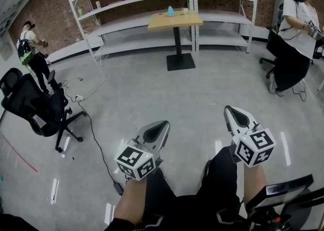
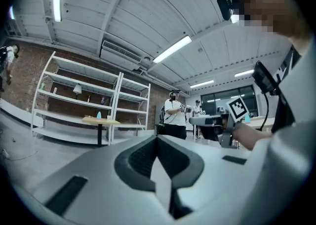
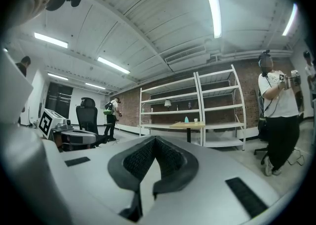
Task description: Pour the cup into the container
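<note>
I carry both claws level and low in front of me, I judge because nothing is in reach yet: the table (image 1: pixel 174 21) stands well apart. My left claw (image 1: pixel 159 128) and right claw (image 1: pixel 235 114) are both closed on nothing. The small white cup (image 1: pixel 186 10) sits at the table's far edge, beside a teal thing (image 1: pixel 171 11), perhaps the container.
</note>
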Demonstrator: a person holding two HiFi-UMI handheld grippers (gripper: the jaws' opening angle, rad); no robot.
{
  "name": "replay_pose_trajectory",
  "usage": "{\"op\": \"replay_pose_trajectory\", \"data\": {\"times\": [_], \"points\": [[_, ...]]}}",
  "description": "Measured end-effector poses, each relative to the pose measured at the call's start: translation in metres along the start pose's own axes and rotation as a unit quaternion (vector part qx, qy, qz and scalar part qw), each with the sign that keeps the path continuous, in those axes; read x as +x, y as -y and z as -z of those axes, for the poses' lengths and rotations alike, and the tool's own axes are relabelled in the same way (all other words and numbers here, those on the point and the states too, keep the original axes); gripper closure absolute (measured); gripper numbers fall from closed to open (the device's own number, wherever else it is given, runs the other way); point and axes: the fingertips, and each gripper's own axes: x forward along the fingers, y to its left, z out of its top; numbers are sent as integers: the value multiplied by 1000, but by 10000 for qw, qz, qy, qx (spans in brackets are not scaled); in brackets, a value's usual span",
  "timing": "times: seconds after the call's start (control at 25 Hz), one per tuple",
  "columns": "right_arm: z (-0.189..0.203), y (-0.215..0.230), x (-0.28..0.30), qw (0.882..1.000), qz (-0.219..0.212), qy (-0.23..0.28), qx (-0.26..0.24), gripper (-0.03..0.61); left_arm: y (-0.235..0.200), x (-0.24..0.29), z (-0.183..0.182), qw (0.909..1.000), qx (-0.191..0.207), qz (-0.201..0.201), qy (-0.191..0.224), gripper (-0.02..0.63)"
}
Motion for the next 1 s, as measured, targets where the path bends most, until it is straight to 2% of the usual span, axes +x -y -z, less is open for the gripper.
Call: {"op": "replay_pose_trajectory", "data": {"times": [1.0], "points": [[-6, -2, 2, 10000, 25, 30, 4, 577, -5, -4, -4, 9999, -66, -68, 66, 612]]}}
